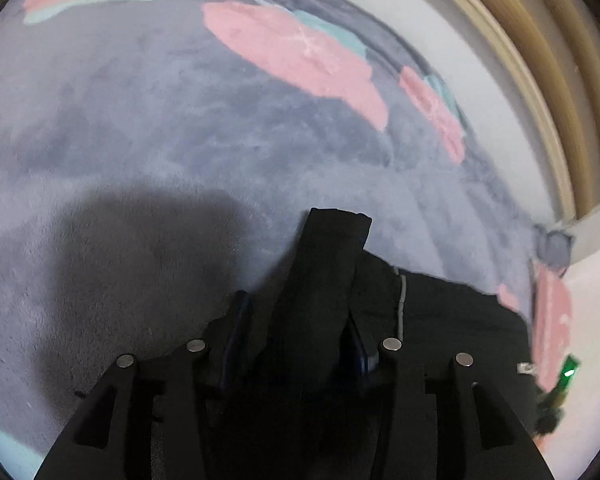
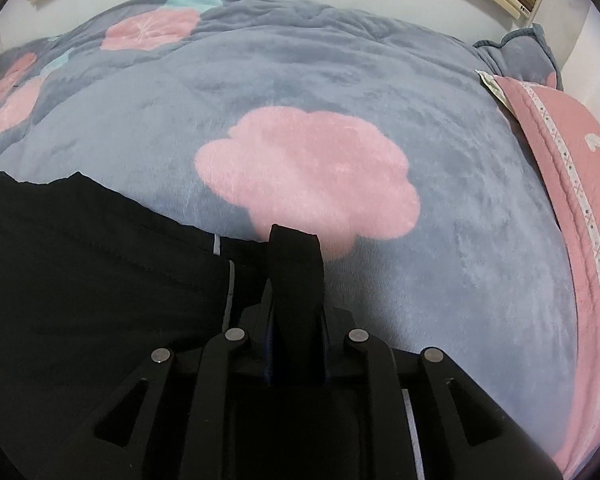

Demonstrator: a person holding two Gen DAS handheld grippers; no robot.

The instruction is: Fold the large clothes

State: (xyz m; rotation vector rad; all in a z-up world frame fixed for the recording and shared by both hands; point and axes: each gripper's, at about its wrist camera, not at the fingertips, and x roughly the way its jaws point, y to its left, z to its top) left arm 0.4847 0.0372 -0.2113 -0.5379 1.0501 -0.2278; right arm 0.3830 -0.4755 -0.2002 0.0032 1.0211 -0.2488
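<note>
A black garment (image 1: 440, 312) with a thin grey stripe lies on a grey fleece blanket (image 1: 140, 128) with pink flower patches. In the left wrist view my left gripper (image 1: 296, 320) is shut on a fold of the black garment that sticks up between the fingers. In the right wrist view my right gripper (image 2: 296, 308) is shut on another fold of the same black garment (image 2: 80, 264), which spreads out to the left on the blanket (image 2: 440, 260). Both grippers are low over the blanket.
A pink quilted pillow (image 2: 580, 184) lies at the right edge of the bed, with a grey cushion (image 2: 516, 52) behind it. A white wall (image 1: 440, 20) and wooden trim (image 1: 540, 60) lie beyond the bed. A device with a green light (image 1: 568, 372) shows at right.
</note>
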